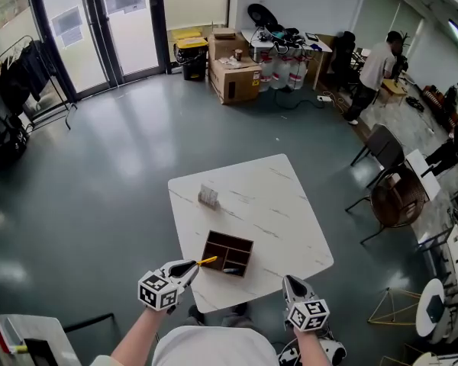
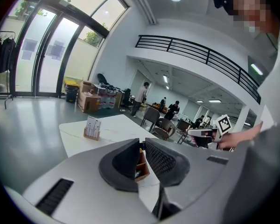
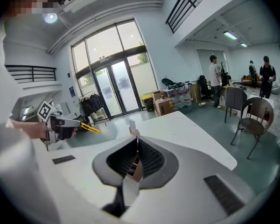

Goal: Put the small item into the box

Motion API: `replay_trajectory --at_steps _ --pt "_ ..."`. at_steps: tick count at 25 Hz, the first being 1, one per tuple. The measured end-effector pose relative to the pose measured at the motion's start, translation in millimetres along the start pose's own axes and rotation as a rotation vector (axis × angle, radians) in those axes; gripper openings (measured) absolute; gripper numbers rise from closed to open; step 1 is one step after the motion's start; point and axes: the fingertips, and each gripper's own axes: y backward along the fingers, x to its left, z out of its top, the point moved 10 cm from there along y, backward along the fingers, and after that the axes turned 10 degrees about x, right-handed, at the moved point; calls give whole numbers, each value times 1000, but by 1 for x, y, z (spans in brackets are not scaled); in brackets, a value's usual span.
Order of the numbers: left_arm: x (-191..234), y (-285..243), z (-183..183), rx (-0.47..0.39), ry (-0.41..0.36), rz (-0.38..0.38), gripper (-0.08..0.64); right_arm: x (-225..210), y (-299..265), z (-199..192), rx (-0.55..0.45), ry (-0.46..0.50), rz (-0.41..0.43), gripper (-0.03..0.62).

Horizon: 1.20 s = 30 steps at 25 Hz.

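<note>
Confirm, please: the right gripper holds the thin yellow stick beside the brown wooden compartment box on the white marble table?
Wrong gripper: the left gripper holds the thin yellow stick beside the brown wooden compartment box on the white marble table. The head view shows it.

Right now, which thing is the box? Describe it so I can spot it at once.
Find the white marble-look table in the middle of the grey floor; the wooden compartment box sits near its edge closest to the person. It is low, dark brown and open-topped with dividers, unlike the pale upright card stand farther back.
</note>
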Motion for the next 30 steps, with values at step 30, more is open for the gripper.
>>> replay_trajectory --at_steps 30 --pt "-9 -137 -51 326 51 122 48 -52 -71 -15 208 39 249 28"
